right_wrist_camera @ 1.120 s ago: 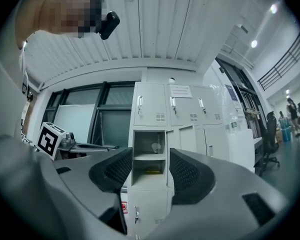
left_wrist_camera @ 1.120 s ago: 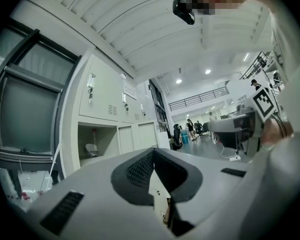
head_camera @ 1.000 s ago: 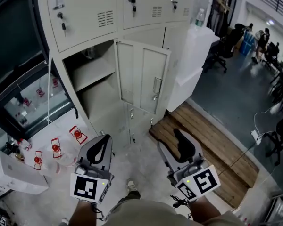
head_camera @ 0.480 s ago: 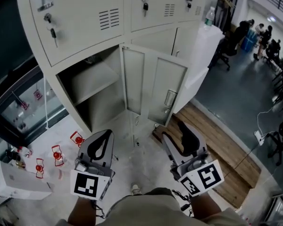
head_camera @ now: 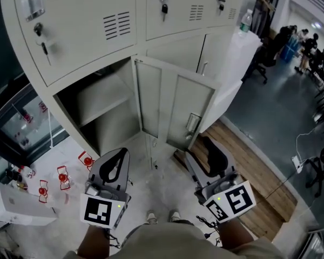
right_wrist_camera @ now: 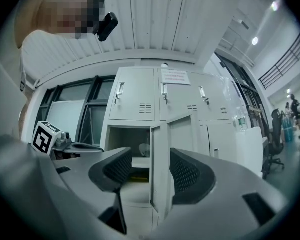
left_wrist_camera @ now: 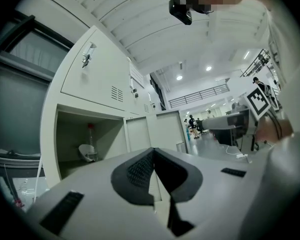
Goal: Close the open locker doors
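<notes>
Nearer the lockers (head_camera: pixel 86 26) now, the left claw (head_camera: pixel 117 156) is pressed together and the right claw (head_camera: pixel 209 146) spread, both empty. Just beyond them, the pale grey locker door (head_camera: pixel 175 109) stands swung out, its compartment (head_camera: pixel 97 109) open at left.

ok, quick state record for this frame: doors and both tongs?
open door: one pale grey metal locker door, lower row, swung out towards the person
compartment behind it: exposed, shelf inside
upper doors: closed, keys in locks
left tongs: shut, empty
right tongs: open, empty, clear of the door
</notes>
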The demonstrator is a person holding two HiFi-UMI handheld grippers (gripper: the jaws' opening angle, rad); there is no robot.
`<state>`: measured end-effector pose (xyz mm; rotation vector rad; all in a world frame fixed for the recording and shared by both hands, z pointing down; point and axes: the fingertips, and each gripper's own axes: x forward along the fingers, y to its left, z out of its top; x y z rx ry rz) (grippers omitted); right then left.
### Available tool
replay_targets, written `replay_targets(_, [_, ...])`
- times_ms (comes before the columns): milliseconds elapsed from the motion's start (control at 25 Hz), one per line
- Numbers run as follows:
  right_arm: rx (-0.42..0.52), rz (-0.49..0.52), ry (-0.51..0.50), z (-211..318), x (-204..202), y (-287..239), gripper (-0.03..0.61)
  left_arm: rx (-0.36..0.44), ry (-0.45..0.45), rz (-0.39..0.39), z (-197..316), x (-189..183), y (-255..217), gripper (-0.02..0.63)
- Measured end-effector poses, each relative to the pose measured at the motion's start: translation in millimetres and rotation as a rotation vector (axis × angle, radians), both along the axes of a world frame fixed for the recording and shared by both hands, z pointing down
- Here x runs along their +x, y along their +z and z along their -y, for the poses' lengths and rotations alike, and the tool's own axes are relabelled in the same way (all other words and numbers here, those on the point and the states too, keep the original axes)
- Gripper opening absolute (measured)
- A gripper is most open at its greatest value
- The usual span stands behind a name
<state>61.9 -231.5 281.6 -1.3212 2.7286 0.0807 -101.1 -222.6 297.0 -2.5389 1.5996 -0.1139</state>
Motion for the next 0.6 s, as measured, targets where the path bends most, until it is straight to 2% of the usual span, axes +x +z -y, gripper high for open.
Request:
replay_targets(160, [0.012,-0.01,0.016,23,17,-3,0.263,-0.008,-0.007,-0.001,9,11,2,0.008])
replay_targets(280, [0.013,-0.023,0.012,43,25,-1,0.294,0.015,-0.012,0.015,17,17,-1,0.008])
replay_targets(600, [-0.052,-0.006,-0.023,90,41,18,0.311,-0.011,-0.017,0.019,32,31,7,0.008])
